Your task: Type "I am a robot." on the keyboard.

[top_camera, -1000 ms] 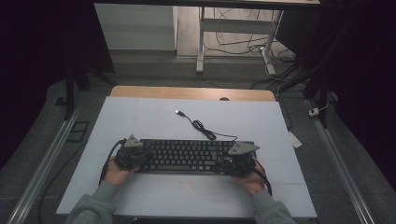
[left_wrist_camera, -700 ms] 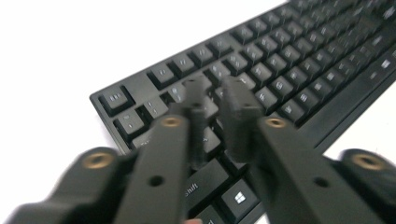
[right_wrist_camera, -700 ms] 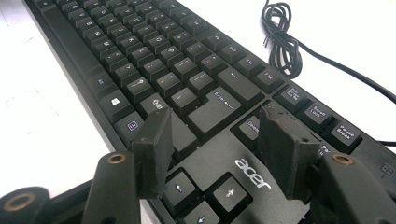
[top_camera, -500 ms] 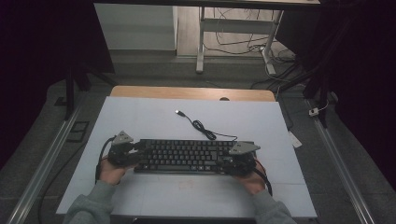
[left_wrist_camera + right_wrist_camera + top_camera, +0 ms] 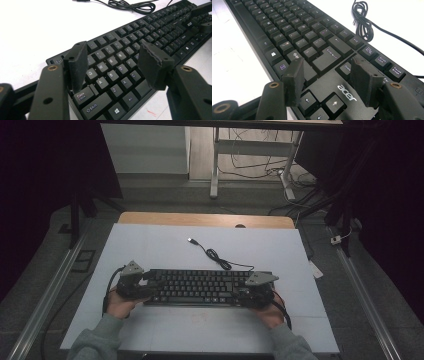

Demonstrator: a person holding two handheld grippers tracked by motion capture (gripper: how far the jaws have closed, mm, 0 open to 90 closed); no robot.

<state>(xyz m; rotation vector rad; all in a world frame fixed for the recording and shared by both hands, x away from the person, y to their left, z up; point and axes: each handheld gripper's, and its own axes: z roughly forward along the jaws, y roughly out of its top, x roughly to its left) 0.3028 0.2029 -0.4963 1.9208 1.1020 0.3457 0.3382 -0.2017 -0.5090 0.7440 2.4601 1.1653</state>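
A black Acer keyboard (image 5: 200,287) lies flat across the white table, its keys facing up. Its cable (image 5: 215,255) coils behind it and ends in a loose USB plug (image 5: 191,240). My left gripper (image 5: 149,285) is at the keyboard's left end. Its jaws have just been opening and now stand apart over the Caps Lock and letter keys (image 5: 113,53), pressing on nothing. My right gripper (image 5: 243,295) is at the right end, open above the arrow keys and the logo (image 5: 327,65). The coiled cable (image 5: 362,21) lies beyond it.
The white table top (image 5: 150,245) has a wooden strip (image 5: 205,220) along its far edge. Metal rails (image 5: 45,295) run along both sides on the floor. Desk legs and loose cables (image 5: 250,160) sit beyond the table. Bare table lies in front of the keyboard.
The left gripper's jaws have opened from shut, and the left hand has shifted slightly left, off the keyboard's end. The right gripper and the keyboard have stayed put.
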